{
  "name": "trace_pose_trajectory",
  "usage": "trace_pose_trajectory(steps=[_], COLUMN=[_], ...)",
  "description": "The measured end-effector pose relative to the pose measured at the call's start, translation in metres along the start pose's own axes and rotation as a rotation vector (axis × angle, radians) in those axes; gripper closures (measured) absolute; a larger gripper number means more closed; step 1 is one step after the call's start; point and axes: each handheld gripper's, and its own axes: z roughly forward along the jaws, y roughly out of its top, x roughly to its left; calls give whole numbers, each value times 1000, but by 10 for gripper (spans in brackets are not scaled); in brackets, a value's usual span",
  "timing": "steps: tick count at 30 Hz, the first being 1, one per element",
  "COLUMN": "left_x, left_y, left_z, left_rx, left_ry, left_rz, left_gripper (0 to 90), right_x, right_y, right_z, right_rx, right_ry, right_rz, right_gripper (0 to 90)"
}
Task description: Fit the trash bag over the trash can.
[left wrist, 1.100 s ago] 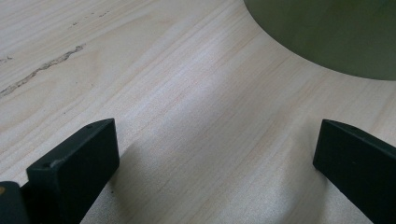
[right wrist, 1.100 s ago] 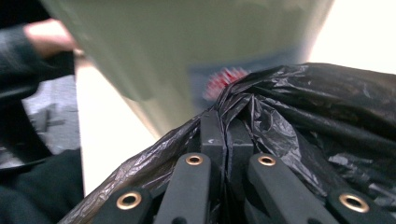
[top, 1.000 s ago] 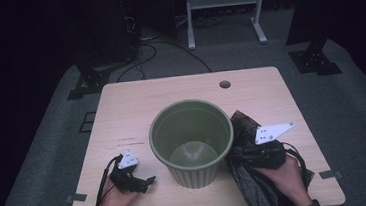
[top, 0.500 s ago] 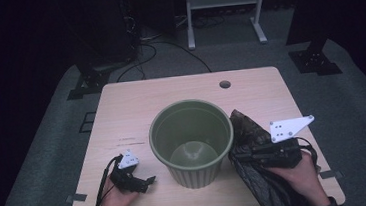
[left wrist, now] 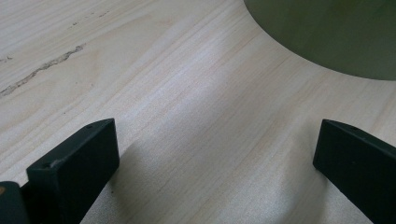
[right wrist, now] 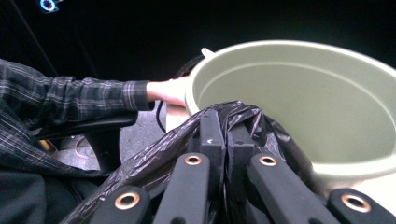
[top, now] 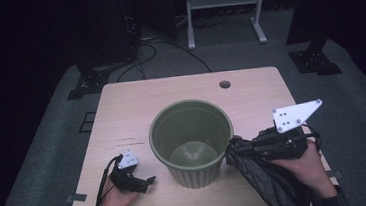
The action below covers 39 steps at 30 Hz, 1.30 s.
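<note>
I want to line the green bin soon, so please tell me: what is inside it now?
The green bin looks empty: its bare floor and inner wall show in the high view. The black bag hangs outside its rim, held by the right gripper.

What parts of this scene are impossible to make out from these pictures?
- Bag: in the high view its lower end is cut off by the bottom edge, so its full length is unknown.
- Bin: in the right gripper view the bag and the right gripper hide its near wall.
- Bin: in the left gripper view the top edge cuts it to a bit of wall.
- Left gripper: small and dark in the high view.
</note>
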Motion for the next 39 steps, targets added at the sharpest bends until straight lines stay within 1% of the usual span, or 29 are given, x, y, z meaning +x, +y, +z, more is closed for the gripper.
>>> trace_pose_trajectory(steps=[3, 4, 5, 8, 11, 13, 14, 15, 16, 17, 19, 21, 22, 26, 27, 29, 31, 32, 33, 36, 39], left_x=[0, 0, 0, 0, 0, 0, 0, 0, 0, 0, 0, 0, 0, 0, 0, 0, 0, 0, 0, 0, 0], left_y=[0, 0, 0, 0, 0, 0, 0, 0, 0, 0, 0, 0, 0, 0, 0, 0, 0, 0, 0, 0, 0], left_z=[0, 0, 0, 0, 0, 0, 0, 0, 0, 0, 0, 0, 0, 0, 0, 0, 0, 0, 0, 0, 0], left_rx=[0, 0, 0, 0, 0, 0, 0, -1, 0, 0, 0, 0, 0, 0, 0, 0, 0, 0, -1, -1, -2], left_ry=[0, 0, 0, 0, 0, 0, 0, 0, 0, 0, 0, 0, 0, 0, 0, 0, 0, 0, 0, -1, -2], left_rz=[-1, -1, 0, 0, 0, 0, 0, -1, 0, 0, 0, 0, -1, 0, 0, 0, -1, -1, 1, 0, 0], left_gripper=[0, 0, 0, 0, 0, 0, 0, 0, 0, 0, 0, 0, 0, 0, 0, 0, 0, 0, 0, 0, 0], right_x=[-3, -3, -6, -9, -14, -15, -16, -18, -18, -21, -22, -23, -24, -28, -29, -30, -32, -32, -35, -40, -45], right_y=[11, 11, 20, 31, 42, 45, 49, 56, 56, 63, 70, 72, 81, 97, 102, 111, 118, 118, 128, 138, 149], right_z=[5, 5, 9, 13, 19, 20, 22, 28, 28, 33, 38, 40, 45, 55, 59, 67, 74, 74, 84, 96, 112], right_rx=[4, 4, 0, 5, -1, 1, 6, 12, 12, 16, 18, 19, 23, 13, 6, 10, 11, 11, 11, 10, 4], right_ry=[8, 8, 25, 25, 42, 42, 43, 49, 49, 52, 54, 54, 47, 51, 55, 49, 54, 54, 53, 63, 85], right_rz=[-14, -14, -23, -35, -44, -47, -53, -58, -58, -64, -69, -73, -82, -100, -102, -116, -116, -116, -129, -128, -130], right_gripper=[879, 879, 879, 879, 880, 880, 879, 879, 879, 880, 880, 880, 880, 880, 880, 880, 880, 880, 880, 880, 880])
